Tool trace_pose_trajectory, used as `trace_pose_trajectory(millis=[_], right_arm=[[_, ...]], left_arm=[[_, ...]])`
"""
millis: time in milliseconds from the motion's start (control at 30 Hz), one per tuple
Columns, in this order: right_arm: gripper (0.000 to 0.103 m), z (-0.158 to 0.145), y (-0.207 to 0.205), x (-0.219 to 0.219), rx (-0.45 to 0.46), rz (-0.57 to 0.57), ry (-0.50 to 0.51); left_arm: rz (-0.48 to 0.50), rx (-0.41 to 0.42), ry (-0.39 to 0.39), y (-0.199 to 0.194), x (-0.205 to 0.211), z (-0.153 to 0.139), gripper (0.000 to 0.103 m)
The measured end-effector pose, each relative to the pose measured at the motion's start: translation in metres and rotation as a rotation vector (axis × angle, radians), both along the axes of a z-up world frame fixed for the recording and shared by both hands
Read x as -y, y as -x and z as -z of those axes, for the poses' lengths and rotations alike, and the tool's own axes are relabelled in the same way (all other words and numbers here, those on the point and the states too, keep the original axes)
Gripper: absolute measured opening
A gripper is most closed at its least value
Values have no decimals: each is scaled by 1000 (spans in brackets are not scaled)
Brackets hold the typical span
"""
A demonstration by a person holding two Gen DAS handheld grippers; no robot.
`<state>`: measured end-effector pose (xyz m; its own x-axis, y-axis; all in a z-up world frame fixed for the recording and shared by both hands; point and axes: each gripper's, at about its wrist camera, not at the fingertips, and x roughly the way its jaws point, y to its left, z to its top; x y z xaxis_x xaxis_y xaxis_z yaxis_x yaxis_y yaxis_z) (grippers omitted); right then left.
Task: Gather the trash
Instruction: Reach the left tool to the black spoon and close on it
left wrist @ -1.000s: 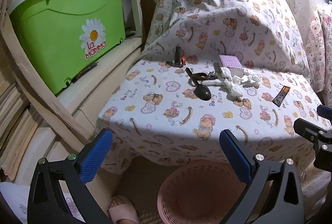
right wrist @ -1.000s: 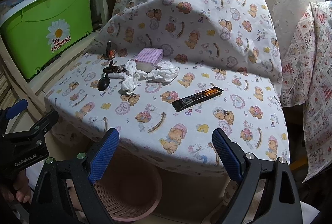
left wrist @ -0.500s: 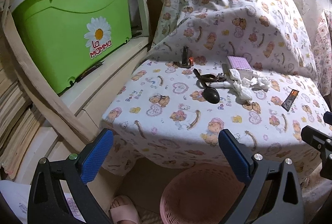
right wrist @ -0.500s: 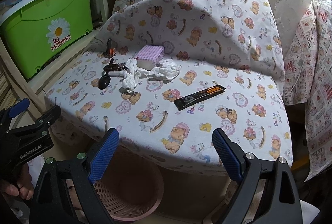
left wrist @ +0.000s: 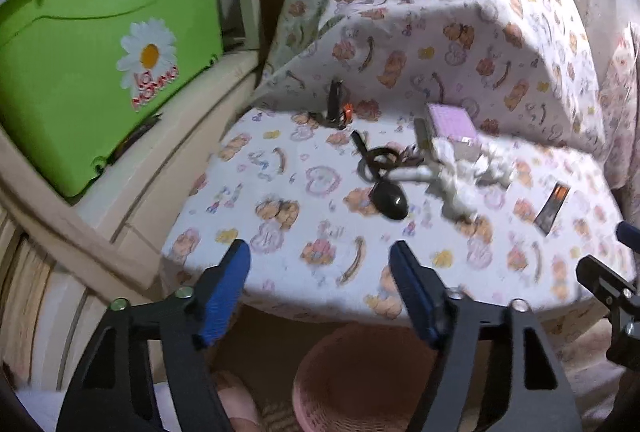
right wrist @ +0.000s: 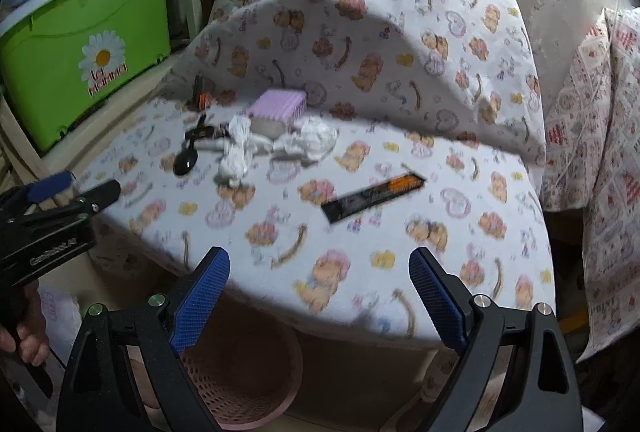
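On the far left sits a green box (left wrist: 100, 72) with a white daisy on it, up on a pale shelf (left wrist: 168, 160). Next to it is a table with a teddy-bear cloth (left wrist: 320, 232) over it.

On the cloth, going from left to right, there is a small dark thing with an orange bit (left wrist: 338, 108), then a black spoon (left wrist: 386, 194) lying flat, then a ring of keys (left wrist: 394, 160). Touching the keys are crumpled white tissues (left wrist: 464, 176), and a little purple checked box (left wrist: 450, 124) rests just behind them. Well off to the right lies a long black and orange wrapper (right wrist: 372, 194), flat and alone.

The tissues and the wrapper look like the trash. None of it is picked up yet. A pink basket (right wrist: 240, 388) waits on the floor under the table edge, and it looks like the place for the trash.

The left gripper (left wrist: 320, 288) hangs over the near edge of the table. Its jaws have just been closing a bit, but they are apart and nothing is between them. The right gripper (right wrist: 320, 296) is wide apart too, and it holds nothing.

The step in hand seems to be the reach. Next, a gripper needs to go forward over the cloth, come down on the tissues or the wrapper, and pinch. The wrapper is thin and flat, so it may be hard to catch. The spoon and keys should stay.
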<state>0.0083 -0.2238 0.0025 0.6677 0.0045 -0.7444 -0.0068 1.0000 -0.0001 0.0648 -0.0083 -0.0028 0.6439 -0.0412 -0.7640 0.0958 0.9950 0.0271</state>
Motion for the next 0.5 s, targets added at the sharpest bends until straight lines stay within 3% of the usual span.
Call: trace_pose_trajectory(millis=[100,233,367,500], right_arm=[[93,-14,-19,11,-22,-9,-24],[92,-23,-42,24,-22,13,-1],[93,-9,-53,40,-29,66,-8],[93,5,-64,43,-80,74,-12]], left_arm=[[36,-46,29,-22,2,-5,65],[63,-45,25,-38,13,0,62],[89,-83,45,-50,26,15,62],[101,-117,14,-71,42,28,59]])
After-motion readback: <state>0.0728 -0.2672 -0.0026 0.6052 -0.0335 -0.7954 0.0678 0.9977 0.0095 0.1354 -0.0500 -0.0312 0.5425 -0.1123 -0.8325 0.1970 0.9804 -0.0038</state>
